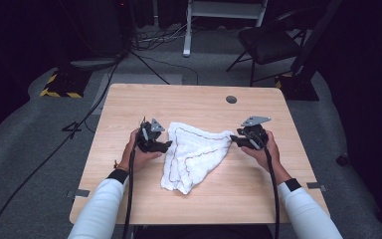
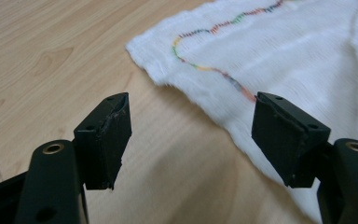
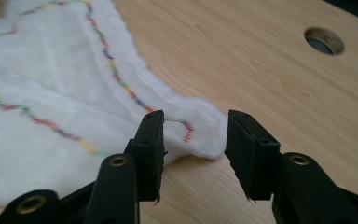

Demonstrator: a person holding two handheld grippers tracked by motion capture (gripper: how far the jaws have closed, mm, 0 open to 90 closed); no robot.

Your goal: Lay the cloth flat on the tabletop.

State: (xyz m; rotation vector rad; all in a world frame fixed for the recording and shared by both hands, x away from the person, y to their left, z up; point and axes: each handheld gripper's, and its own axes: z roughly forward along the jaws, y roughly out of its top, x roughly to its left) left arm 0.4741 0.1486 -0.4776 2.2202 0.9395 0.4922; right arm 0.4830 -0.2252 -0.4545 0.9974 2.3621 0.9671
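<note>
A white cloth (image 1: 194, 154) with a wavy multicoloured stitched line lies crumpled in a rough triangle in the middle of the wooden table (image 1: 189, 102). My left gripper (image 1: 166, 145) is at the cloth's left edge. In the left gripper view the cloth (image 2: 284, 51) lies ahead and to the right, while my left gripper (image 2: 193, 126) stands open with bare wood between its jaws. My right gripper (image 1: 235, 139) is at the cloth's right corner. In the right gripper view that corner of the cloth (image 3: 51, 84) lies between the jaws of my right gripper (image 3: 195, 140), which is open and not pressing it.
A round cable hole (image 1: 231, 99) sits near the table's far edge and appears again as the hole (image 3: 324, 40) in the right gripper view. Beyond the table stand a black chair (image 1: 268, 42) and a white frame, with cables on the grey floor.
</note>
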